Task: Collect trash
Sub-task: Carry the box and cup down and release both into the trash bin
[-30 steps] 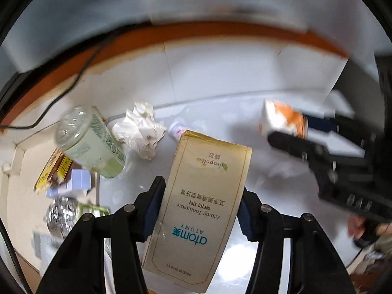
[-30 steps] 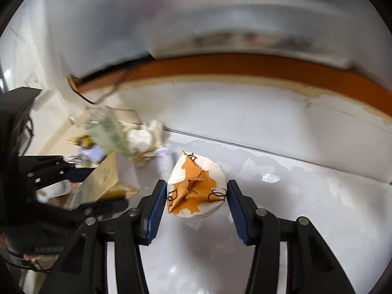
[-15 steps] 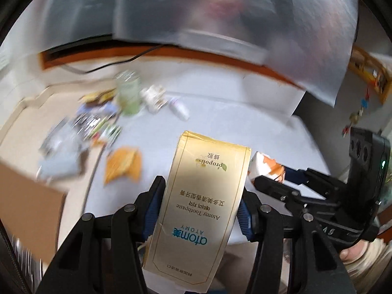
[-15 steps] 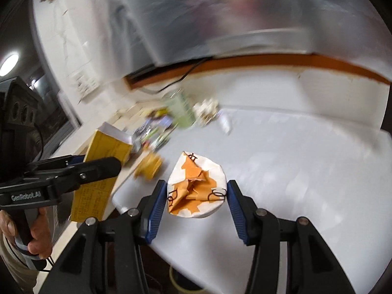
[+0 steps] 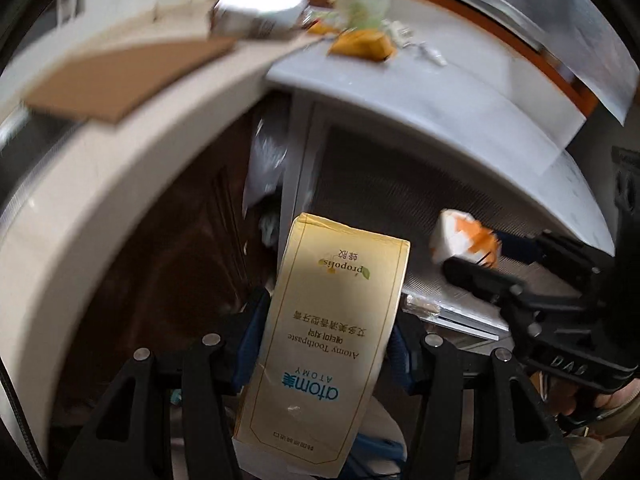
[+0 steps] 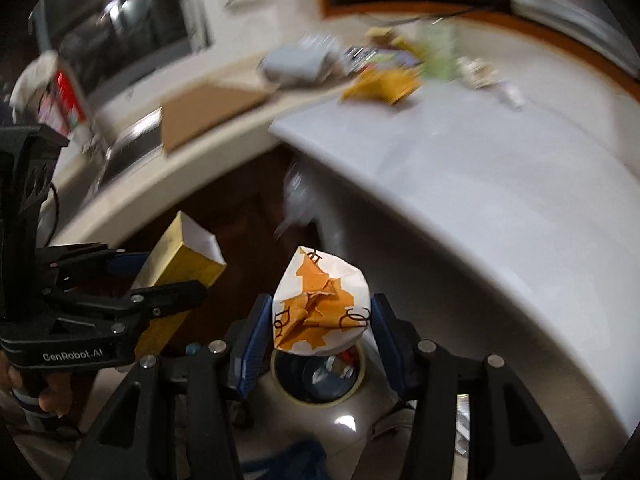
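A yellow toothpaste box (image 5: pixel 332 340) stands between the blue pads of my left gripper (image 5: pixel 326 320), which is shut on it. A crumpled white and orange paper cup (image 6: pixel 320 308) sits in my right gripper (image 6: pixel 320 320), clamped from both sides. Both grippers hang off the front edge of the white table (image 6: pixel 480 184), tilted down. Directly under the paper cup is a round trash bin (image 6: pixel 320 401) with a cream rim and rubbish inside. The right wrist view shows the left gripper (image 6: pixel 160 276) with the box (image 6: pixel 180 264) at the left, and the left wrist view shows the right gripper (image 5: pixel 476 252) with the cup (image 5: pixel 464 240).
More litter lies at the table's far side: a yellow wrapper (image 6: pixel 384 84), a blurred green bottle (image 6: pixel 436 52) and a crumpled tissue (image 6: pixel 476 72). A brown cardboard sheet (image 6: pixel 208 112) lies on the beige counter on the left. Dark cabinet fronts stand below.
Both grippers have swung back off the table and down past its edge, still holding the box and the cup. The bin has come into view under the right gripper.
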A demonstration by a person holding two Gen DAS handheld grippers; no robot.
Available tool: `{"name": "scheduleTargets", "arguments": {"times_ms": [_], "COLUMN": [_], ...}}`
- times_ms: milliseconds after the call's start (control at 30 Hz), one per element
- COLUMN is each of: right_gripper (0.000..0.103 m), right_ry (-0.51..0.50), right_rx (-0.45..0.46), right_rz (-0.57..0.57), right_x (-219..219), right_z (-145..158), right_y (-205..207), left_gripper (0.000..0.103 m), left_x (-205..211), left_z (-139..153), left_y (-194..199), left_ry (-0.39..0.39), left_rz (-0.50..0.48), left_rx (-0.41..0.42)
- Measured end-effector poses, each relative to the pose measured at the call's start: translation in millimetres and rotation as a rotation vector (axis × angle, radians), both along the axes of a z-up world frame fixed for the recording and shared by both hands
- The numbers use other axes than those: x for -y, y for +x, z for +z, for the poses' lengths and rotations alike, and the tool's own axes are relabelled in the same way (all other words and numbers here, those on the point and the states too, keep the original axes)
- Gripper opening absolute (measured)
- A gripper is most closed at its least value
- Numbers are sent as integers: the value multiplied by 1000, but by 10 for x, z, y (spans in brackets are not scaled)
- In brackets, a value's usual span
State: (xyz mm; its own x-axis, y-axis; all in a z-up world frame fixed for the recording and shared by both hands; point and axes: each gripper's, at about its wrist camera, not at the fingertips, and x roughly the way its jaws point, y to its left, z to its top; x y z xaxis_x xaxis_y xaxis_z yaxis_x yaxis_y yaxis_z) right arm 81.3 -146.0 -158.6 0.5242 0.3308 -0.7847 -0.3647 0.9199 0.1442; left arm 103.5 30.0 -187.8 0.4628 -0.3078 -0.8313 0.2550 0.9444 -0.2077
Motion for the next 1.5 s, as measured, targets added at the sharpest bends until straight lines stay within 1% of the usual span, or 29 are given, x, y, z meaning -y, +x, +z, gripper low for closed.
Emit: {"name": "scheduleTargets", "arguments": {"times_ms": [167, 200, 400, 533, 667, 733, 767, 933, 1133, 1233, 1267, 1300, 1400, 1500], "right_gripper": [50, 50, 50, 50, 51, 51, 51, 51, 52, 54, 54, 54, 54, 54], "right_ry": [-22, -23, -12, -1, 4, 5, -2, 8, -8, -25, -26, -27, -20, -22], "right_rx": [-137, -164, -267, -305, -322, -333, -339, -382, -401, -392, -389, -386, -376, -354], "right_rz": [11, 9, -2, -6, -13, -17, -16, 5, 22, 33, 36, 37, 33, 31], "right_x": [-134, -139, -181, -204, -240, -271, -284, -346, -426, -456, -462, -463, -449, -415], "right_z": [-557, -662, -1089, -1265, -1377, -1432, -1458, -1578, -1698, -1713, -1708, -1694, -1633, -1546], "right_y": [210, 265, 528, 659, 773, 823, 843, 864, 870, 858, 853, 845, 821, 794], "left_gripper": [52, 53, 53, 54, 56, 53, 53, 53, 57, 63, 66, 71, 82, 91], "left_x": [-46, -35, -26, 12, 11, 17, 29, 90, 107, 58, 30, 26, 7, 9], "left_z": [-383, -420, -723, -892, -1085, -1139, -1150, -1184, -1206, -1196, -1115, -1082, -993, -778], "left_y": [112, 170, 480, 638, 782, 800, 801, 826, 867, 872, 819, 806, 804, 755], "left_ry": [-5, -8, -43, -32, -16, -9, 7, 35, 67, 63, 65, 66, 59, 56], "left_rz": [12, 13, 5, -11, -8, -13, -21, -41, -40, -35, -30, -28, -20, -7], "left_rx": [-7, -11, -54, -84, -152, -163, -155, -148, -148, -162, -151, -142, -115, -68]}}
